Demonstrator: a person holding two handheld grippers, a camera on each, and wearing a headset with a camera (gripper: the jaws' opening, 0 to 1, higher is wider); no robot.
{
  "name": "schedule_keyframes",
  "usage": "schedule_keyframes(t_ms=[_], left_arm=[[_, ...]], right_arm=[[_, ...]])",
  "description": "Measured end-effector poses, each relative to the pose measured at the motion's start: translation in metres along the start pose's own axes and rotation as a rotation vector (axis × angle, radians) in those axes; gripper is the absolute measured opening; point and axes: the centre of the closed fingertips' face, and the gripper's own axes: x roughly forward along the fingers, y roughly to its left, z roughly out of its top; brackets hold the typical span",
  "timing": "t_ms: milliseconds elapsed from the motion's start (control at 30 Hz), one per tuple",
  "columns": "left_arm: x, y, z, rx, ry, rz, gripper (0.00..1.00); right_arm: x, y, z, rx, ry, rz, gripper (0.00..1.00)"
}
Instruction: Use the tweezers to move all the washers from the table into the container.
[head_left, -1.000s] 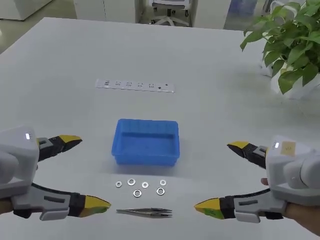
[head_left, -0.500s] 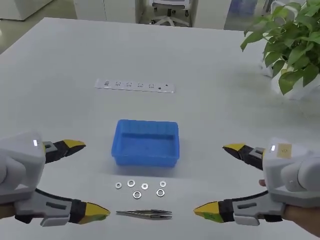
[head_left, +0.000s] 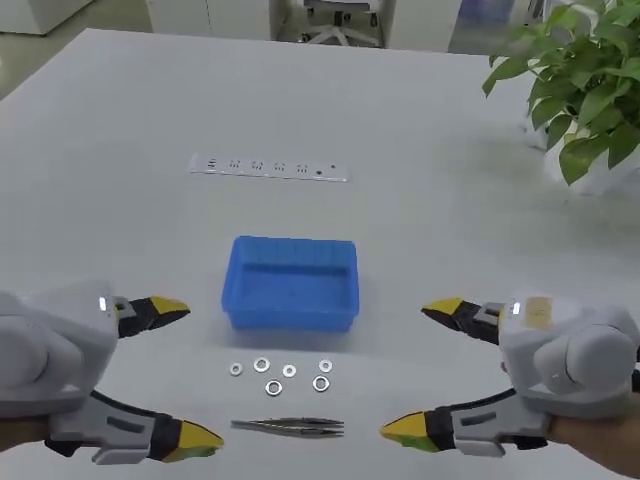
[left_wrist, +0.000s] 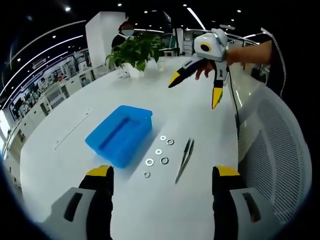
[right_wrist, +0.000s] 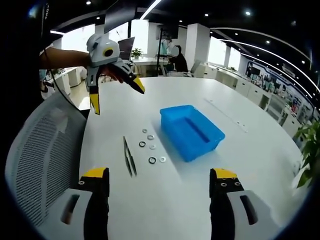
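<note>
1. Washers (head_left: 289, 370): six counted, lying loose on the table (head_left: 420, 200) between the container and the tweezers. None are in the container.
2. Container (head_left: 291, 283): blue, just behind the washers. It looks empty.
3. Tweezers (head_left: 288, 426): flat on the table just in front of the washers, in neither gripper.
4. My left gripper (head_left: 198, 372): jaws wide apart, holding nothing, to the left of the washers.
5. My right gripper (head_left: 405, 371): jaws wide apart, holding nothing, to the right of the washers.
6. Progress: by my reckoning, not begun. I have yet to pick up the tweezers and transfer all six washers.
</note>
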Motion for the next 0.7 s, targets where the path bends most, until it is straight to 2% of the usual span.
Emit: schedule_keyframes(t_ms=[233, 333, 433, 533, 633, 700], left_arm=[[0.010, -0.009, -0.007, 0.031, 0.033, -0.036, 0.82], [0.013, -0.013, -0.010, 0.043, 0.043, -0.055, 0.75], [0.018, -0.016, -0.014, 0.057, 0.058, -0.063, 0.73], [0.024, -0.016, -0.022, 0.070, 0.084, -0.074, 0.69], [0.028, -0.017, -0.024, 0.080, 0.099, -0.084, 0.64], [0.030, -0.016, -0.028, 0.109, 0.125, -0.084, 0.59]], right_arm=[[0.014, 0.011, -0.005, -0.040, 0.027, 0.050, 0.76], [0.019, 0.016, -0.005, -0.055, 0.030, 0.066, 0.73], [0.026, 0.020, -0.007, -0.071, 0.039, 0.083, 0.70], [0.032, 0.025, -0.009, -0.090, 0.048, 0.109, 0.66], [0.037, 0.031, -0.012, -0.118, 0.066, 0.139, 0.61], [0.041, 0.035, -0.013, -0.135, 0.070, 0.155, 0.58]])
